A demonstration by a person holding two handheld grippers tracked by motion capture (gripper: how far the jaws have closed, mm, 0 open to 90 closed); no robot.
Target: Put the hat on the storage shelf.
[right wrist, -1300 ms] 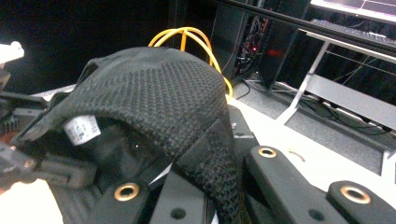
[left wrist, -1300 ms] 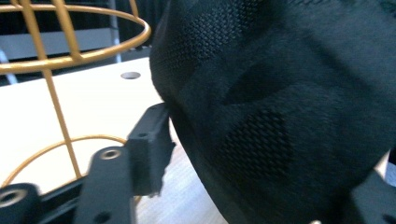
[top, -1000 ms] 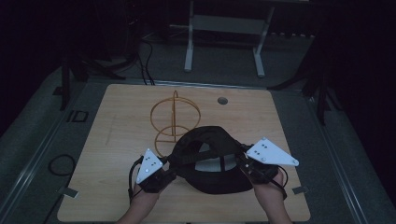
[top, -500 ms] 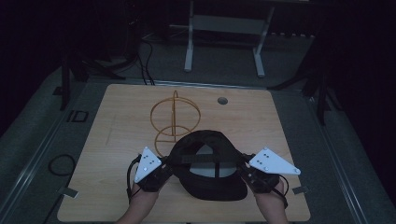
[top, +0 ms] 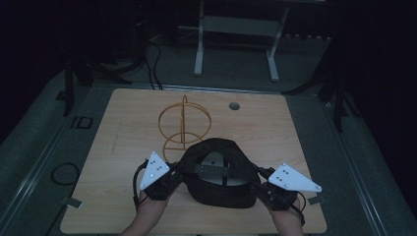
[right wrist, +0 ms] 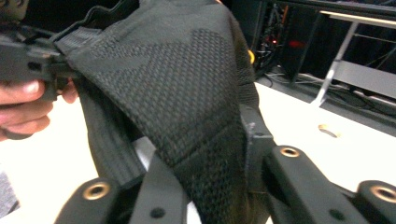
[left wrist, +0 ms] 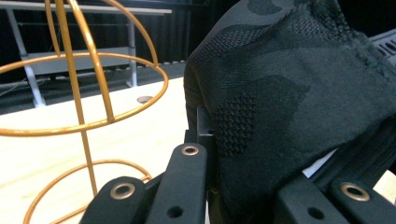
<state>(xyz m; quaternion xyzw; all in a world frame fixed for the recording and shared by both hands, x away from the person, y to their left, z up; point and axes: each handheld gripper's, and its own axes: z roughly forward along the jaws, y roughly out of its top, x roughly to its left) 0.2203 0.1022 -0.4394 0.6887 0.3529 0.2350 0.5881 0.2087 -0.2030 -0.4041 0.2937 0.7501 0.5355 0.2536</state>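
Left gripper (top: 173,178): black body, topped by a pale grey three-cornered plate (top: 154,170) marked with small dark dots. A black cable (top: 137,186) loops from its outer side. Right gripper (top: 259,181): same black build, with a matching grey plate (top: 293,178), likewise dotted, and a dark cable (top: 298,212) at its rear. Seen close in the gripper views, the fingers (left wrist: 184,182) are matte black bars, each set with brass-coloured ringed rivets and small plain holes (right wrist: 156,212). Both forearms are bare, with no sleeves visible.
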